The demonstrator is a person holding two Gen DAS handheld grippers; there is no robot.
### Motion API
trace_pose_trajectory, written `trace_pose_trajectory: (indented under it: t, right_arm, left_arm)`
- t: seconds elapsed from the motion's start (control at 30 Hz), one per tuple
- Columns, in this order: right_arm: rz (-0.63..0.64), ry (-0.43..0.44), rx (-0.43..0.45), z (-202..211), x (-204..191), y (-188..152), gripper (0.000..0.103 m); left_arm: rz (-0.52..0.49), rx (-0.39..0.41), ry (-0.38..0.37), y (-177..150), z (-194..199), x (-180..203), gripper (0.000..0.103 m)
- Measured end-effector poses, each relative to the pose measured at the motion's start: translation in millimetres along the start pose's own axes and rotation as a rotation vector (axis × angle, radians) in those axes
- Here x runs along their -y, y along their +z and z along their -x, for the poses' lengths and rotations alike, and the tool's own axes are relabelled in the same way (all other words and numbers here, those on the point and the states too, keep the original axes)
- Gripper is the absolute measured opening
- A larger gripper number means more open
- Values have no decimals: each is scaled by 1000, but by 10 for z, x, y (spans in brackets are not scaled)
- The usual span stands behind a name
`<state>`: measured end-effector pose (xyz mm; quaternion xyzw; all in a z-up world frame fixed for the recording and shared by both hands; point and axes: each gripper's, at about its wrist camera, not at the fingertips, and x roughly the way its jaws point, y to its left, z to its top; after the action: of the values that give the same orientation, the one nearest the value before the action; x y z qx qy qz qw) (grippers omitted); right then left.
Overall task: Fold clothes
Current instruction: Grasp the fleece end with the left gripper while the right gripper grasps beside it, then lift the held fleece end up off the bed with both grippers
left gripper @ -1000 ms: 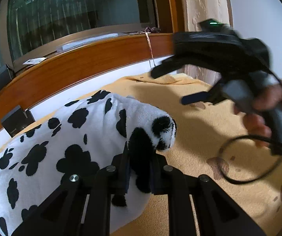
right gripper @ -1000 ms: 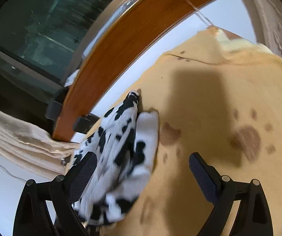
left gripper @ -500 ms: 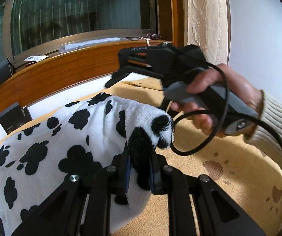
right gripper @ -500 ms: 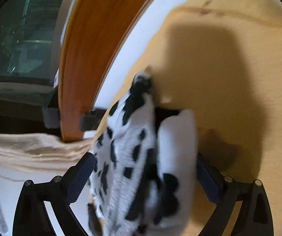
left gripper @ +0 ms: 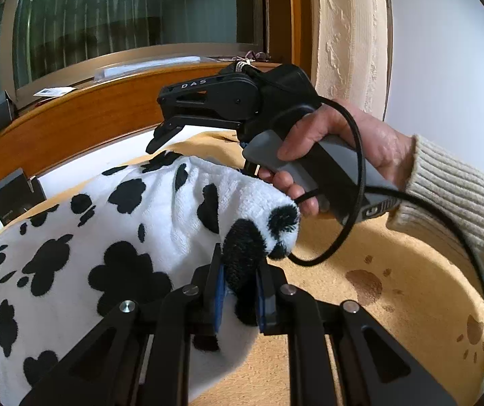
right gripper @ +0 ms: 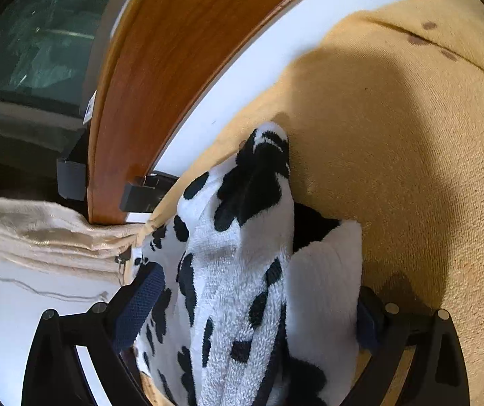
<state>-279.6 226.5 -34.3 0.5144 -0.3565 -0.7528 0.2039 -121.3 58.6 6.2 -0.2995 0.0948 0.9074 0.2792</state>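
Early fold: your left gripper (left gripper: 238, 292) pinches the spotted garment (left gripper: 83, 237); right gripper (right gripper: 252, 308) wide around it, ungrasped.

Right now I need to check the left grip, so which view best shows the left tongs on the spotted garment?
The left wrist view: the left tongs are shut on a black-spotted corner of the spotted garment. The right wrist view shows no left tongs, only the garment bunched between the open right tongs.
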Motion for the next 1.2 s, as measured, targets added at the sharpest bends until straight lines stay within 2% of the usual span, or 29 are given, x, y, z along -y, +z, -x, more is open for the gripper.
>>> trace_pose_trajectory:
  t: [0.03,0.1,0.13,0.17,0.23,0.47,0.7,0.97,1.2]
  right_arm:
    - [16,-16,7,-1,-17,-19,94]
    - [50,-82,16,13,-30,-51,75]
    - [51,-103,17,17,-11,-62,54]
    - [51,-121,18,20,10,-73,40]
    - [39,-103,27,36,59,-89,36]
    - [104,-21,88,217,-304,-107,33]
    - [200,31,98,133,-995,-147,33]
    - [296,66,46,-482,-1761,-453,33]
    - [383,53,-29,-1205,-2364,-898,33]
  left_arm:
    - [-1,-3,-1,-4,-7,7,17]
    - [-4,-3,0,-11,-6,26,17]
    - [-5,-3,1,-14,-4,36,17]
    - [-6,-3,1,-17,-3,46,17]
    - [-9,-4,2,-24,1,66,17]
    - [7,59,28,-10,209,15,17]
    - [78,147,76,-3,626,-240,17]
    - [241,219,130,-189,1218,-807,17]
    - [402,230,188,-593,1587,-1415,17]
